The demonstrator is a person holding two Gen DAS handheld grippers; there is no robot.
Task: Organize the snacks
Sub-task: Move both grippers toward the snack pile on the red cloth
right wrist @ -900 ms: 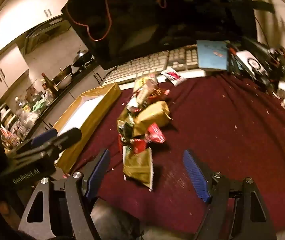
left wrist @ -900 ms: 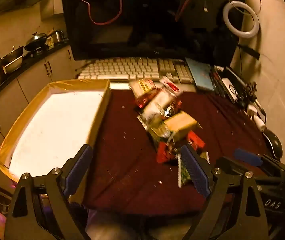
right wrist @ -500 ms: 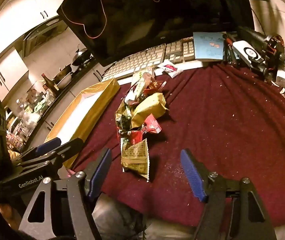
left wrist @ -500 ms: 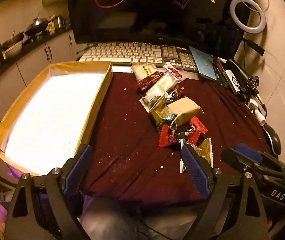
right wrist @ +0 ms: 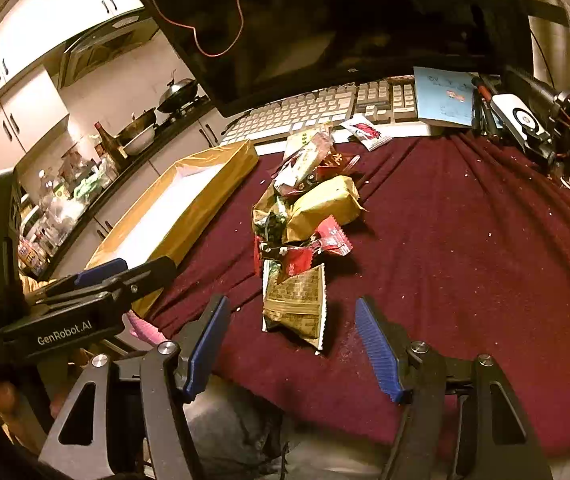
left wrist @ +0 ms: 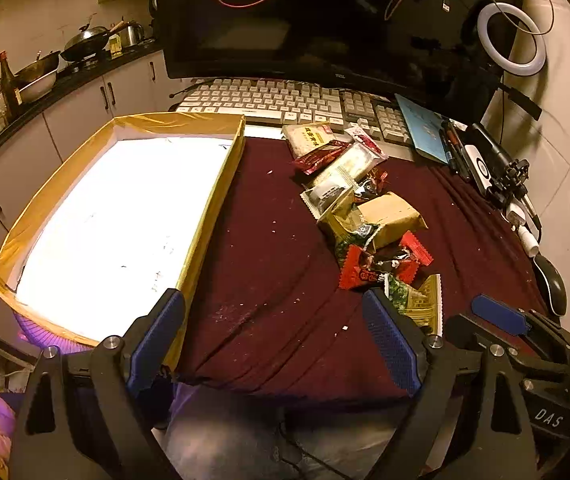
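Hovering with both jaws open and empty, we judge the gold packet (right wrist: 295, 306), nearest the snack pile's (left wrist: 365, 216) front, light, crinkly, best pinched at its sealed edge.

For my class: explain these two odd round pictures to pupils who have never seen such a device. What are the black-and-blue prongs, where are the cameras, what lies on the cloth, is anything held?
A person holds two hand tools, each with two blue-padded fingers and a wide-angle camera looking along them. One picture comes from the left gripper, the other from the right gripper. Both stand open and hold nothing. On the dark red cloth lies a heap of snack packets; beside it sits an empty yellow-rimmed tray. Behind are a keyboard and a monitor.
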